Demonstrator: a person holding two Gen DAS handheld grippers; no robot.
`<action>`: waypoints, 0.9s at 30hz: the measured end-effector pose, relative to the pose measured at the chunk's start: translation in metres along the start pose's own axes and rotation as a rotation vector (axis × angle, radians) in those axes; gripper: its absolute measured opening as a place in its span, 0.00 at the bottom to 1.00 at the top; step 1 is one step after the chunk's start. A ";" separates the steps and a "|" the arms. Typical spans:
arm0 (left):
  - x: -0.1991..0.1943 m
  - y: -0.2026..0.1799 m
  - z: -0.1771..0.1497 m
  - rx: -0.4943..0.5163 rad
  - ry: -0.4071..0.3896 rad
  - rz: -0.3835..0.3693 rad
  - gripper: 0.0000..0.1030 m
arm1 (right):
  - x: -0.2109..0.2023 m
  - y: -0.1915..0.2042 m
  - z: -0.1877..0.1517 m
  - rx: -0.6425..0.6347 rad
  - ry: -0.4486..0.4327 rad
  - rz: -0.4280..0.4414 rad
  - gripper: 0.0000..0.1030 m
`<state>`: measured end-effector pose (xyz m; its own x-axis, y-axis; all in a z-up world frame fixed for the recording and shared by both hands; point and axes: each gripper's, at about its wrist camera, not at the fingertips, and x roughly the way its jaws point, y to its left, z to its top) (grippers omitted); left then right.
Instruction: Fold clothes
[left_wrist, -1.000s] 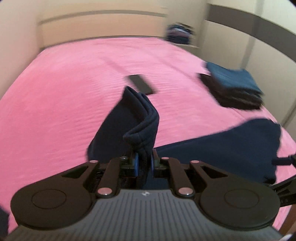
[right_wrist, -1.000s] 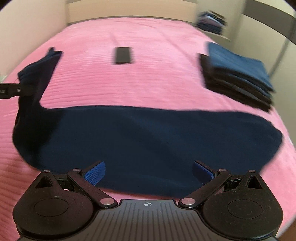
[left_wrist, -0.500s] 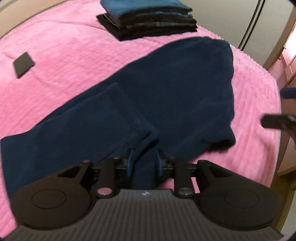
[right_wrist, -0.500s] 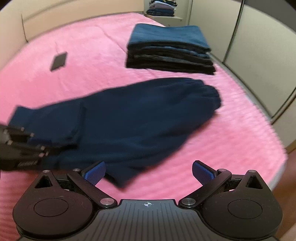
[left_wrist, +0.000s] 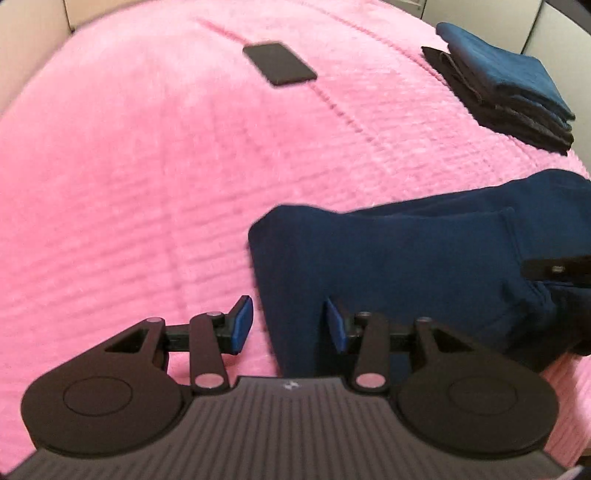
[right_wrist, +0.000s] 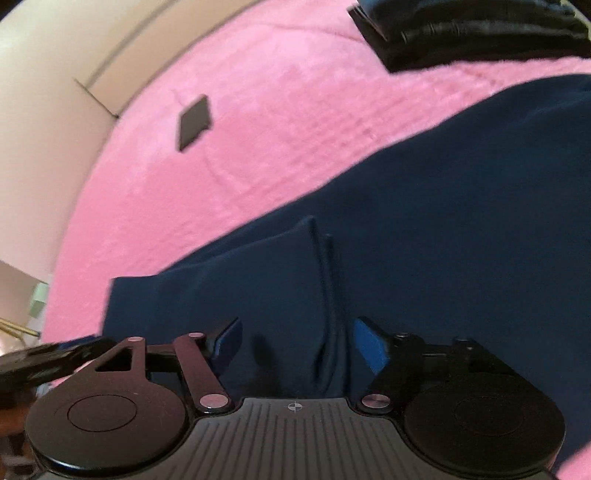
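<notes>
- The left gripper (left_wrist: 289, 324) has let go of the dark blue fleece garment (left_wrist: 424, 266); its jaws are apart now.
- The garment lies folded on the pink bedspread (left_wrist: 147, 166).
- The right gripper (right_wrist: 295, 343) hangs wide over it, pinching nothing.
- No writing shows.

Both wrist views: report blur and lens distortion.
Left wrist view: mild motion smear on the phone and pink bedspread; fisheye bulges the bed. Right wrist view: heavier blur on the navy garment edge and folded stack; horizon tilted, wall line curved.
</notes>
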<state>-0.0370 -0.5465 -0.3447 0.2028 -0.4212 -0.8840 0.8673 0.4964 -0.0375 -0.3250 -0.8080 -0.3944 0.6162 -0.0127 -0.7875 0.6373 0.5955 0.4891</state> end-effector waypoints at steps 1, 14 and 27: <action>0.002 0.000 -0.001 0.006 0.005 -0.007 0.37 | 0.005 -0.003 0.003 0.006 0.004 -0.005 0.67; 0.004 -0.007 -0.008 0.031 0.015 -0.064 0.37 | 0.005 0.010 0.050 -0.158 0.005 -0.050 0.10; 0.034 0.049 0.029 -0.163 0.102 -0.207 0.36 | -0.040 0.021 -0.003 -0.179 -0.039 -0.196 0.83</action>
<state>0.0253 -0.5584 -0.3632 -0.0247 -0.4517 -0.8918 0.7995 0.5266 -0.2889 -0.3382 -0.7927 -0.3536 0.5089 -0.1708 -0.8437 0.6566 0.7108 0.2521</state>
